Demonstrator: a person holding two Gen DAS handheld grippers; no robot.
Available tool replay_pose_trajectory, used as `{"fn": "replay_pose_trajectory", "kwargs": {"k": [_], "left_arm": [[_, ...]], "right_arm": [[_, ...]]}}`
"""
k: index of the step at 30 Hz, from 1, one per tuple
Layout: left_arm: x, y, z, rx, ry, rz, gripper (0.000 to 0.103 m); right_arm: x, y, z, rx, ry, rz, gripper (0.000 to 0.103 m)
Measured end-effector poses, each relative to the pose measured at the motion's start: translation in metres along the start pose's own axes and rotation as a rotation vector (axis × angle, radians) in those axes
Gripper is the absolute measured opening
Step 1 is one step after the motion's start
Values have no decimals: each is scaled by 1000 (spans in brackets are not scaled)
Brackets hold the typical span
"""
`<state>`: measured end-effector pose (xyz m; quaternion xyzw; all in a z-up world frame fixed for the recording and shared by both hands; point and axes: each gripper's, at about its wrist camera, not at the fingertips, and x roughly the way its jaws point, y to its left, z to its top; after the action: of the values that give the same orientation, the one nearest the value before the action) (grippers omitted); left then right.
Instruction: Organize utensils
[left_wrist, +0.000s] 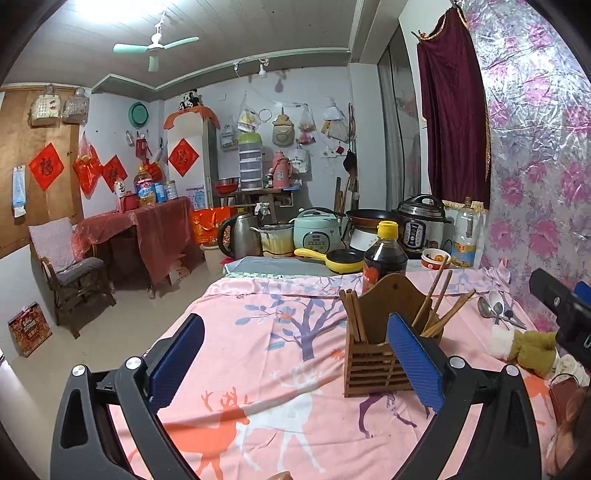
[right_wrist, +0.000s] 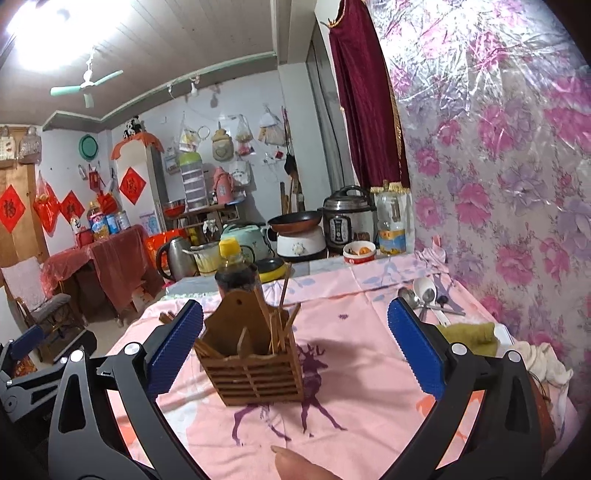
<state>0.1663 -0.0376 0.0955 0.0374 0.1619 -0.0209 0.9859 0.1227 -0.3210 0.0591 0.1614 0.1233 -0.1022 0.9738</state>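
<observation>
A wooden slatted utensil holder (left_wrist: 373, 363) (right_wrist: 255, 373) stands on the pink deer-print cloth with several chopsticks (left_wrist: 439, 299) (right_wrist: 284, 314) sticking up in it. A few metal and white spoons (left_wrist: 495, 308) (right_wrist: 424, 293) lie flat by the floral wall, beyond the holder. My left gripper (left_wrist: 295, 350) is open and empty, its right pad in front of the holder. My right gripper (right_wrist: 295, 343) is open wide, the holder standing between and beyond its blue pads without touching them. Its black body (left_wrist: 561, 314) shows at the right edge of the left wrist view.
A dark sauce bottle with a yellow cap (left_wrist: 384, 254) (right_wrist: 236, 273) stands just behind the holder. Rags (left_wrist: 528, 345) (right_wrist: 472, 332) lie at the right. Cookers, a kettle and a yellow pan (left_wrist: 332, 258) crowd the far counter. A fingertip (right_wrist: 295, 463) shows at the bottom.
</observation>
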Motion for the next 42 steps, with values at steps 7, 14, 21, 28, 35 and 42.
{"fn": "replay_pose_trajectory", "kwargs": {"k": [7,14,21,28,35,42], "left_arm": [[-25,-3,-13,16,-6,7,97],[-53,-4,-31,20,1,5,97],[-77,-4,-54,35,-21,36,97],[-60,-2,-50,32,-6,39,97],[-15,4,-44,6,32,38,97],[31,11,-64,-18,126,37,97]], "right_arm": [[-25,-4,-22,-24,-17,-28,97],[-56,0,-40,-82,-32,-27,96],[-81,-3,-54,-78,-57,-37,96],[-61,-1,-41,-66,-23,-75,97],[-13,13,-45,-52,37,-70,97],[31,17,-72,-92,129,-68,97]]}}
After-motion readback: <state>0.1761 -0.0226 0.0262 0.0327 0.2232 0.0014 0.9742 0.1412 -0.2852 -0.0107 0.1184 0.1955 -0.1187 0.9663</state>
